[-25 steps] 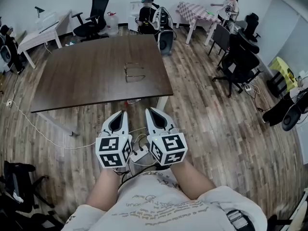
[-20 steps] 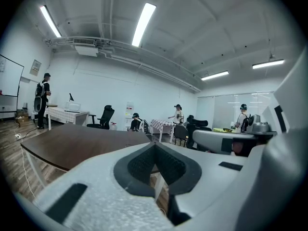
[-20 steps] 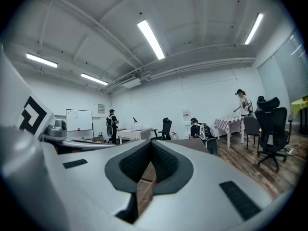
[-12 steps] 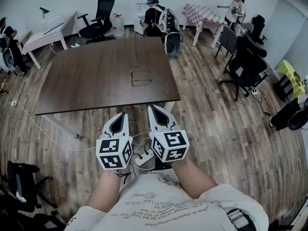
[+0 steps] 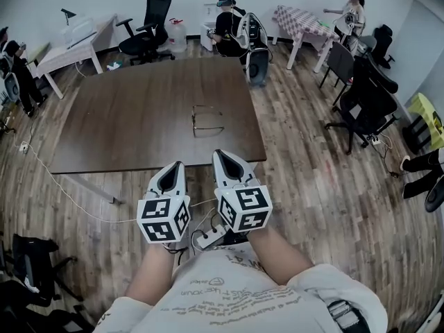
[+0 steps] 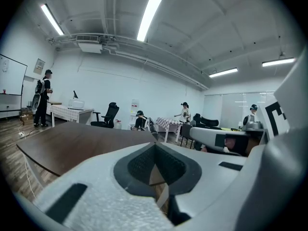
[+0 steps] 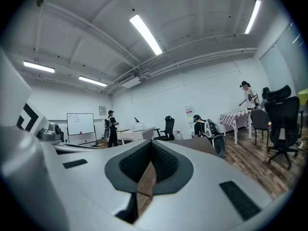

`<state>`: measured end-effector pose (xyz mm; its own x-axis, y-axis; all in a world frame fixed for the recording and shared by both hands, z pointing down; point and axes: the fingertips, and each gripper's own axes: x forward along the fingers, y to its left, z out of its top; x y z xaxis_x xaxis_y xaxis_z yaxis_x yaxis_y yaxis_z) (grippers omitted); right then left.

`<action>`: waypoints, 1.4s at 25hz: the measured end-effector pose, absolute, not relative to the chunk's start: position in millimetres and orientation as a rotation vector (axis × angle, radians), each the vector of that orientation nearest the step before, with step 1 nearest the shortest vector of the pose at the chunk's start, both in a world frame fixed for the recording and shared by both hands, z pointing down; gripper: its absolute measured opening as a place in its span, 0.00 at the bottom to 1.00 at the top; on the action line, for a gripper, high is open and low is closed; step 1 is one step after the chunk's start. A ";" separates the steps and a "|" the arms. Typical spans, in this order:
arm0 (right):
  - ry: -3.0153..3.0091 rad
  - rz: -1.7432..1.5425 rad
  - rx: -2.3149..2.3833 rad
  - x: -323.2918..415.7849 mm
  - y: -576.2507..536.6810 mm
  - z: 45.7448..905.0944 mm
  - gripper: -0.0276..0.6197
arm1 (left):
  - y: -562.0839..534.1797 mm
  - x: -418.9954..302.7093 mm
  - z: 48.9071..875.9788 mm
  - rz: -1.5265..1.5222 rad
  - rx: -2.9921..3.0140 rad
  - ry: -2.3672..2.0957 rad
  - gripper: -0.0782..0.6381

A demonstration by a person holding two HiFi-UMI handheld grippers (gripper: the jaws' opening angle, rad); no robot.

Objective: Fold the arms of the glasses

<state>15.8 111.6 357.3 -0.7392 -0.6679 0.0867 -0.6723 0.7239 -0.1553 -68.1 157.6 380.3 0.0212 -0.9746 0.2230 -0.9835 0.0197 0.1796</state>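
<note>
Bright, even light from ceiling strip lights (image 6: 149,16), with strong fisheye bending, dark vignetted corners and little blur.

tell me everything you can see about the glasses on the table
The glasses are a small pair with a thin, dark frame that looks like wire or slim plastic. They lie flat on the dark brown wooden table, right of its middle and toward the near edge. The arms appear to be opened out, not folded, so the outline reads as an open rectangle. The lenses are too small to make out. Only the tabletop touches them, and nothing else lies beside them.
</note>
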 end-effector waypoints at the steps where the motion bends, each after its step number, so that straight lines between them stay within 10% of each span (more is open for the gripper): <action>1: -2.894 0.281 1.118 14.1 103.2 357.7 0.06 | 149.7 -69.0 381.2 0.049 2.011 -2.016 0.13; 35: -2.843 0.514 0.852 1.2 -145.7 413.7 0.06 | -96.5 -75.1 428.4 0.260 1.771 -2.029 0.13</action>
